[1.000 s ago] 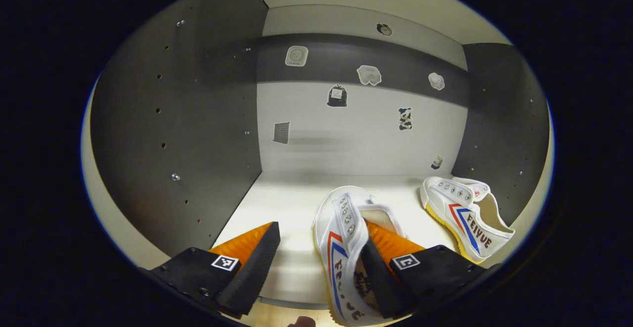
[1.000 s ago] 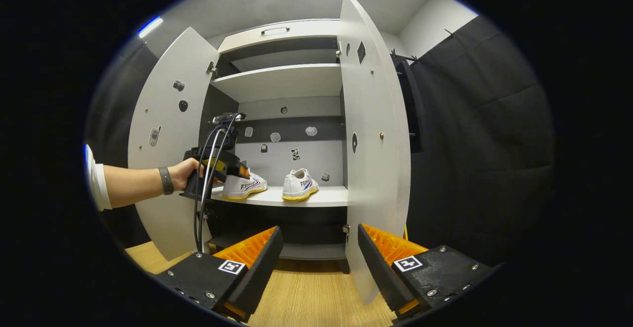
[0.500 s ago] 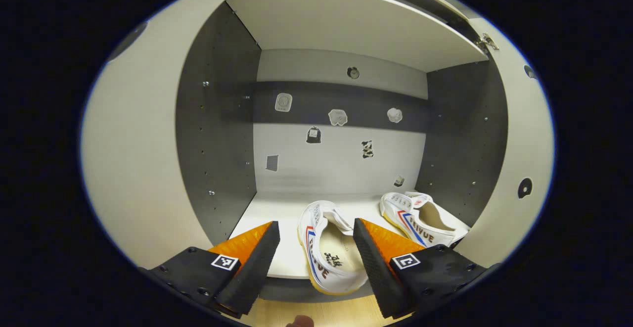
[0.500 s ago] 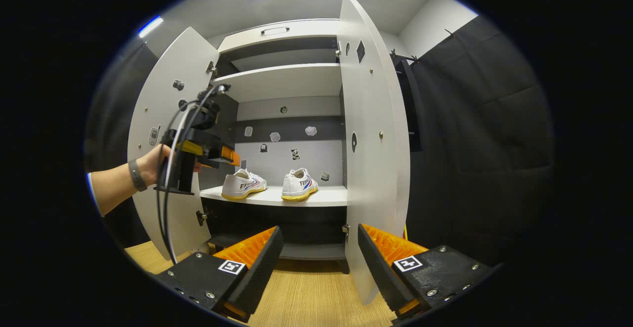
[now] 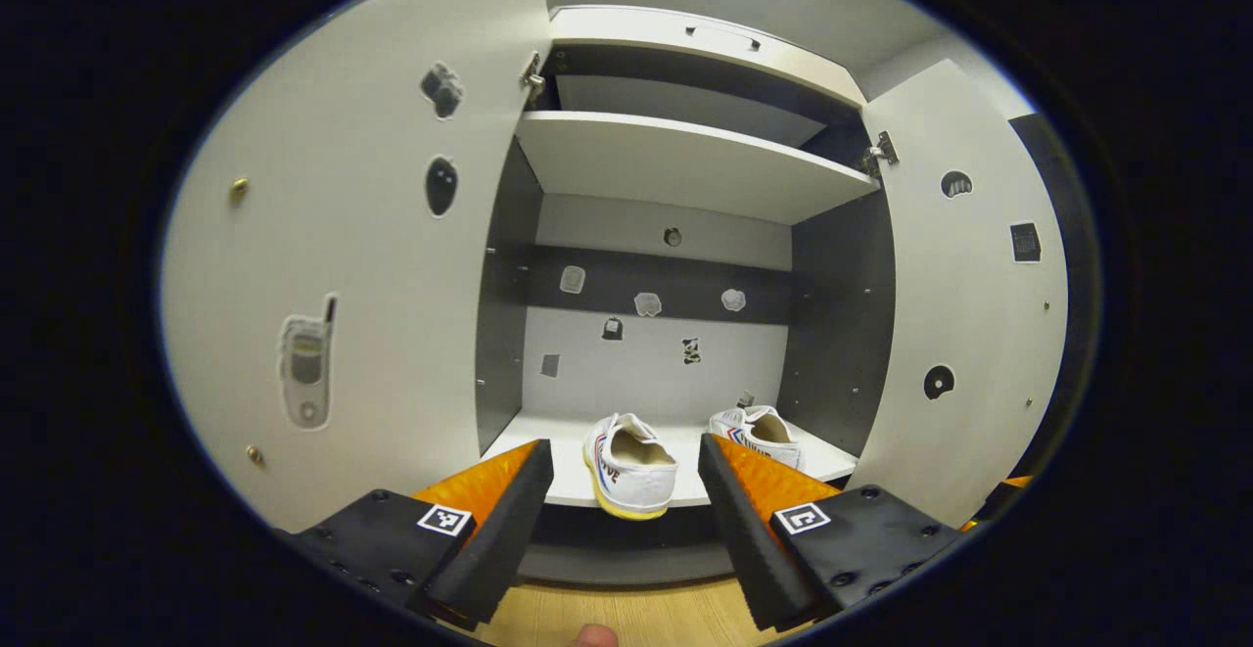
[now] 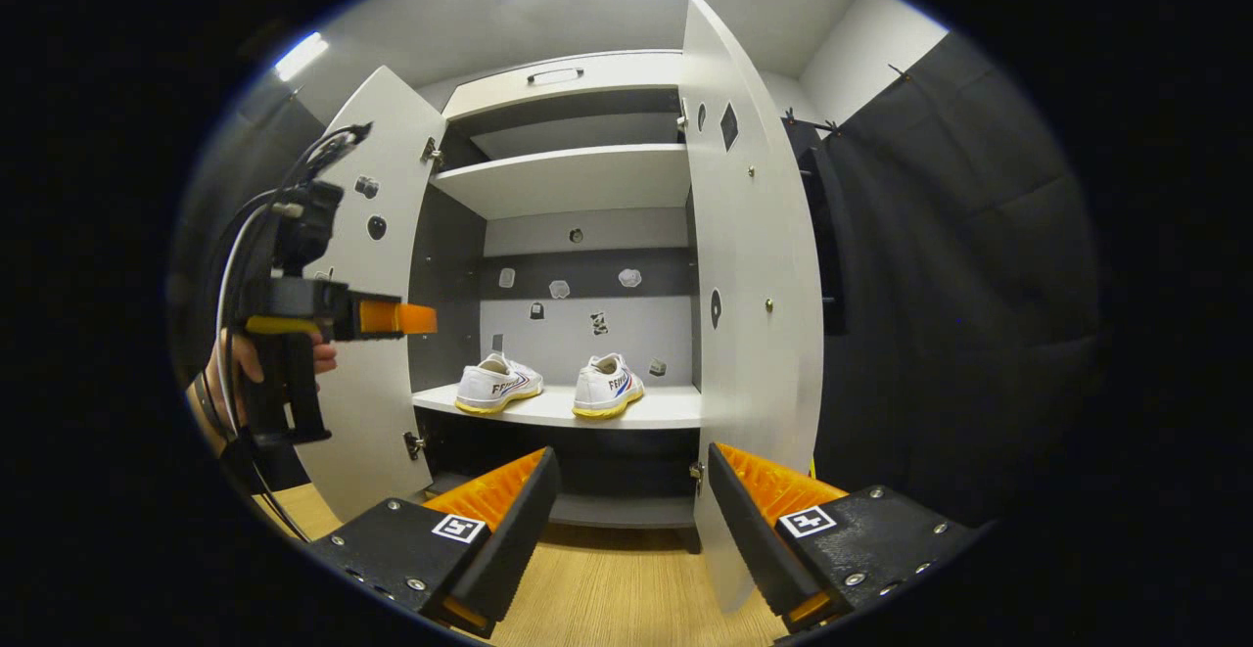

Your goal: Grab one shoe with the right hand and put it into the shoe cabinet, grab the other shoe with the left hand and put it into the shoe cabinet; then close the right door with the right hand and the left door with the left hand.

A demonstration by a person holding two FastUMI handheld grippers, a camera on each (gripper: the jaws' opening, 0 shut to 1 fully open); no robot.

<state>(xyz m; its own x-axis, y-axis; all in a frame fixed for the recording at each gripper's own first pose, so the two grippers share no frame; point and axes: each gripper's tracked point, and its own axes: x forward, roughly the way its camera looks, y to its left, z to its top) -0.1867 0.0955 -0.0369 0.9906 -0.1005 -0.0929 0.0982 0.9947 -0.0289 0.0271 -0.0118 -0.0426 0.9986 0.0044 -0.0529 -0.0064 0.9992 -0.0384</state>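
Note:
Two white shoes with yellow soles stand side by side on the cabinet's lower shelf (image 6: 646, 412): one shoe (image 6: 497, 388) on the left, the other shoe (image 6: 607, 390) on the right. In the left gripper view the same pair appears as a near shoe (image 5: 629, 453) and a farther shoe (image 5: 759, 429). My left gripper (image 5: 622, 520) is open and holds nothing, well back from the shelf; in the right gripper view the left gripper (image 6: 396, 318) hovers by the left door (image 6: 377, 334). My right gripper (image 6: 626, 520) is open, low before the right door (image 6: 754, 314). Both doors stand wide open.
An upper shelf (image 6: 568, 177) and a top panel with a handle (image 6: 554, 74) sit above. Wooden floor (image 6: 607, 598) lies in front. A black cloth wall (image 6: 959, 285) stands to the right of the cabinet. A hand (image 6: 235, 373) holds the left gripper, cables trailing.
My left gripper let go of the left shoe on the shelf and pulled back out of the cabinet, rising a little. The right gripper shifted only slightly.

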